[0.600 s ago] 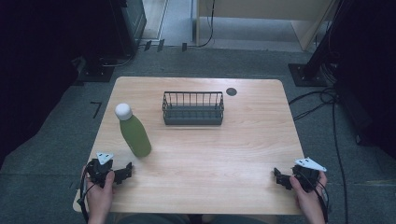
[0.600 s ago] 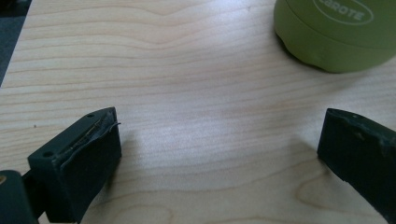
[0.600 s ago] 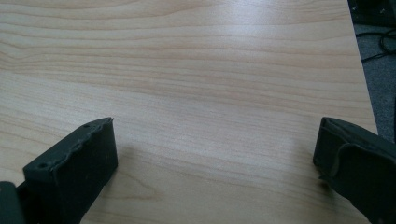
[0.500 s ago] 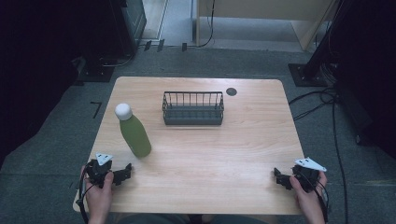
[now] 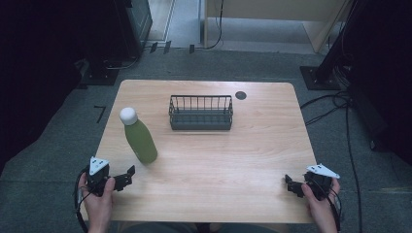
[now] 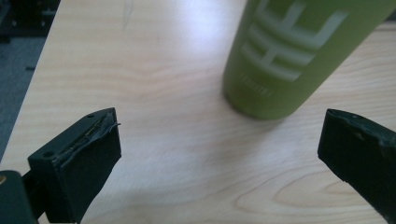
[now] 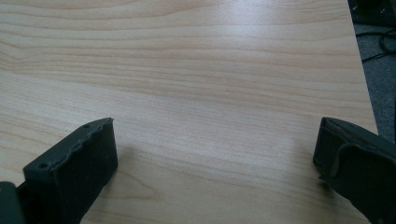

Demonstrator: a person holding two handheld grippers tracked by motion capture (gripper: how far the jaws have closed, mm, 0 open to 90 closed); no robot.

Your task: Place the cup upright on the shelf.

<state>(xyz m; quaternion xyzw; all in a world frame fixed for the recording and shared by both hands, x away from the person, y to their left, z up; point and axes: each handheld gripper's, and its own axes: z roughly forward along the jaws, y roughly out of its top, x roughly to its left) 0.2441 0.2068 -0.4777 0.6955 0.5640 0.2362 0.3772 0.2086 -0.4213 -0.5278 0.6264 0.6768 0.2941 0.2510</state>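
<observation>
1. Green bottle (image 5: 141, 141) with white cap (image 5: 128, 115) stands upright on the wooden table (image 5: 233, 160), left of the dark wire basket (image 5: 200, 112) and nearer the person; well apart from the basket.
2. Left gripper (image 5: 127, 175) sits just near-left of the bottle, jaws spread wide, holding nothing; bottle base (image 6: 261, 100) lies ahead of the jaws, not touching.
3. Right gripper (image 5: 290, 185) is far right of the bottle near the table's front edge, jaws wide apart, bare wood (image 7: 215, 140) between them.
4. Small dark round spot (image 5: 240, 95) sits just right of the basket, at the back.
</observation>
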